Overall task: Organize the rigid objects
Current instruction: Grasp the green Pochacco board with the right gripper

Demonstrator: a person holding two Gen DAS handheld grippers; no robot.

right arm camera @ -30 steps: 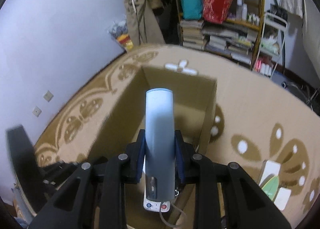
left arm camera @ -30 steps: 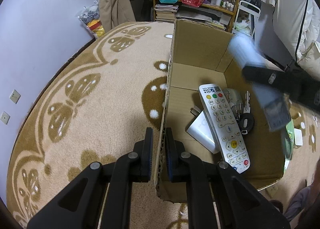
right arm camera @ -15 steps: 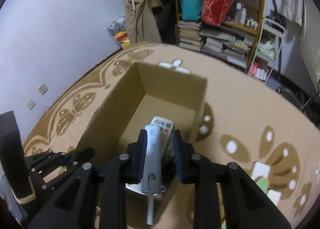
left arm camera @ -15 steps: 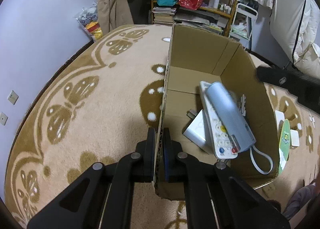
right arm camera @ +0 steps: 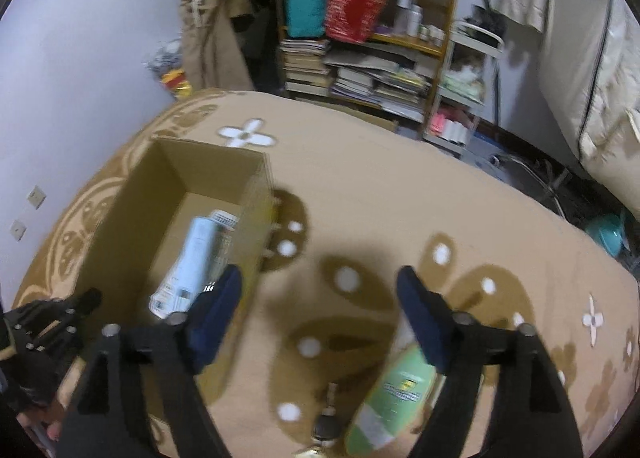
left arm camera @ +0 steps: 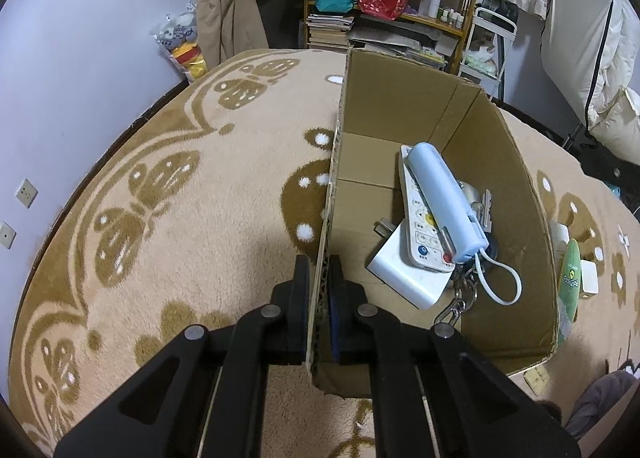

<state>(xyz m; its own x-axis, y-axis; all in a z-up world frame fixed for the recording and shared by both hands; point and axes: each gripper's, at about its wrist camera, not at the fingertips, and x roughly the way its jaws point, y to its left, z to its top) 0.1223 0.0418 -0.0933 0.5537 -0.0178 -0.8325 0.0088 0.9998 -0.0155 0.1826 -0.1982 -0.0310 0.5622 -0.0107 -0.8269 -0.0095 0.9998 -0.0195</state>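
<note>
Left tongs (left arm camera: 320, 290) pinch the cardboard box (left arm camera: 400, 105) wall; right tongs (right arm camera: 320, 314) just spread, empty.

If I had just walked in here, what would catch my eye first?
Probably the open cardboard box on the butterfly-patterned carpet, with the left gripper pinching its near wall. Inside, a pale blue cylinder lies on top of a white remote, beside a white block and some keys. The right gripper, jaws just opened and empty, hovers outside the box over a green tube on the carpet.
</note>
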